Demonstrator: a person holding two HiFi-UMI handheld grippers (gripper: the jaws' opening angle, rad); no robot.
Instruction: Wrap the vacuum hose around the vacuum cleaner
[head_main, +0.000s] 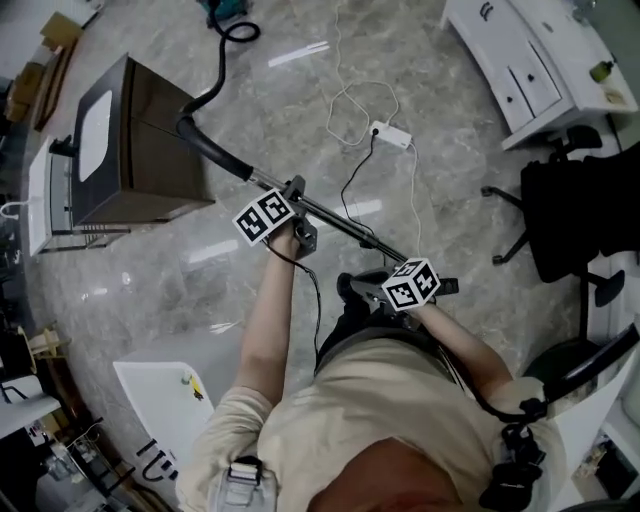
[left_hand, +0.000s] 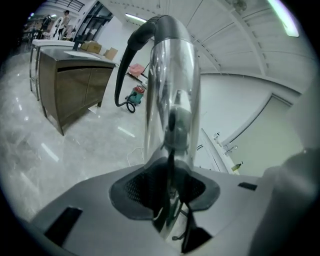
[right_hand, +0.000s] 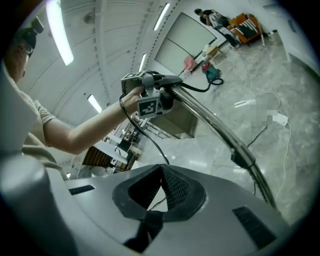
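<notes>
Looking down from the head view, I see my left gripper (head_main: 296, 196) clamped on the shiny metal wand (head_main: 335, 218) of the vacuum, roughly midway along its length. The left gripper view agrees: both pads press on the tube, which rises straight out of the jaws.

The wand runs slantwise above the marble floor (head_main: 300, 100) from far left to near right. Its near end passes just beside my right gripper (head_main: 365, 290). That one is clenched with nothing in it. In the right gripper view the two pads meet, and the wand goes by on the right without touching them.

At the wand's far end a black bent handle (head_main: 205, 145) joins the vacuum hose (head_main: 222, 60). The hose trails away to the teal vacuum cleaner (head_main: 225, 10) on the floor at the far edge of the head view. It hangs out in one long curve and is not wound on the machine.

A brown cabinet (head_main: 130, 140) stands just left of the handle. A white power strip (head_main: 392, 134) with its cables lies on the floor to the right of the wand. A black office chair (head_main: 575, 215) stands well off at the right.
</notes>
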